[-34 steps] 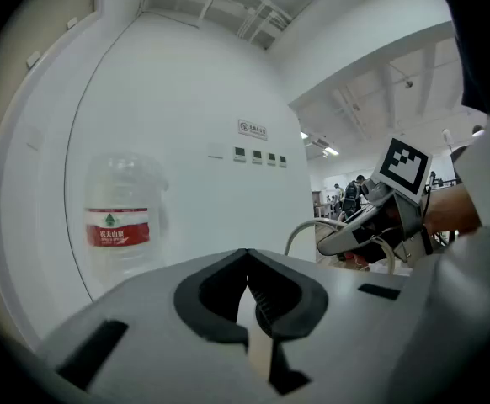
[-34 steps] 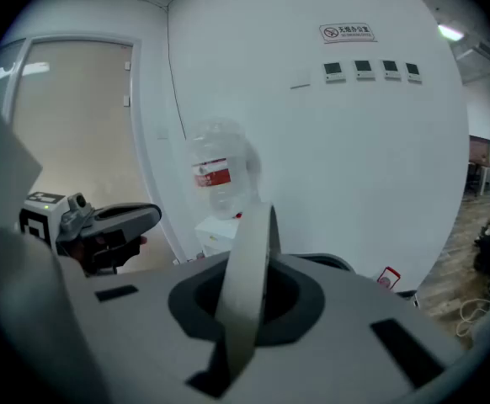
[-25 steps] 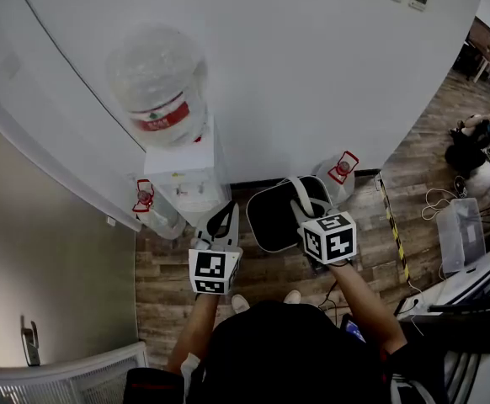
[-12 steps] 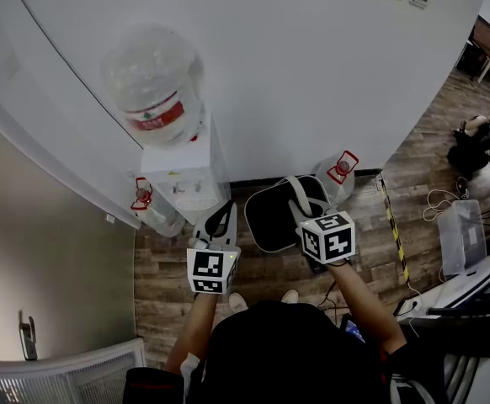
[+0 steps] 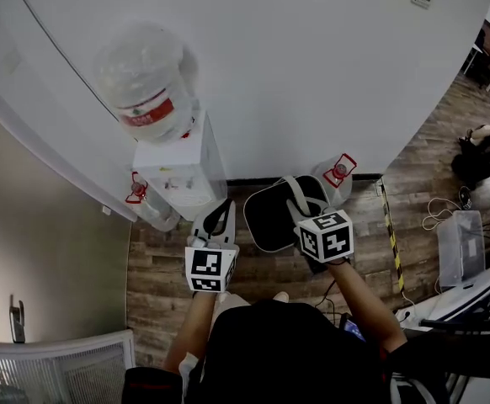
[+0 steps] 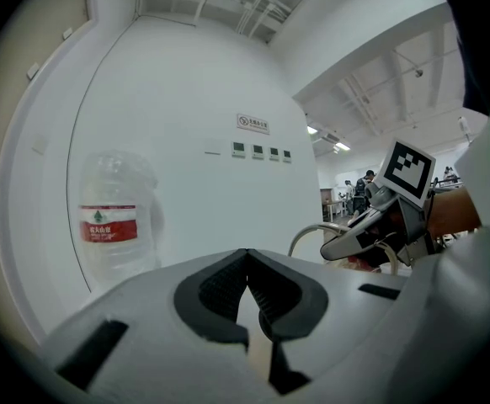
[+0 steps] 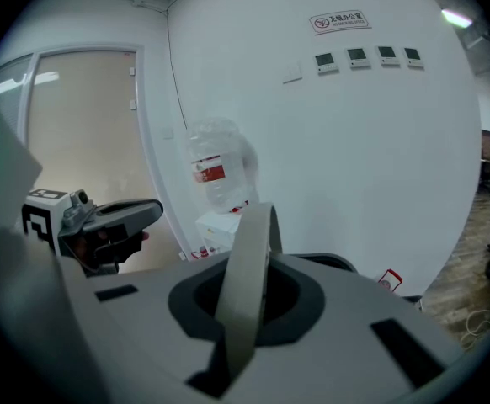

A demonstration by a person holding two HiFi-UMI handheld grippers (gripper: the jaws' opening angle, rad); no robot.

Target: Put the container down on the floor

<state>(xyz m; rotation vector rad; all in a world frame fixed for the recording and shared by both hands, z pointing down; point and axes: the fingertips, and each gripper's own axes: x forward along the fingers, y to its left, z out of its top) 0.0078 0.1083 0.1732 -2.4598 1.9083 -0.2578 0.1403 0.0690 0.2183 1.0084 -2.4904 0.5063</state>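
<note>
I am carrying the container (image 5: pixel 270 219) to the right of the water dispenser (image 5: pixel 182 171), my right claw (image 5: pixel 298 211) clamping its grey handle (image 7: pixel 245 284). My left claw (image 5: pixel 220 220) is hanging closed, empty. Lowering it onto the floor (image 5: pixel 165 268) is what I judge remains.

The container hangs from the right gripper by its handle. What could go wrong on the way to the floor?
The right gripper holds the container only by its thin handle; it may swing or slip. A water bottle sits close beside it on the floor; setting down could knock it.
</note>
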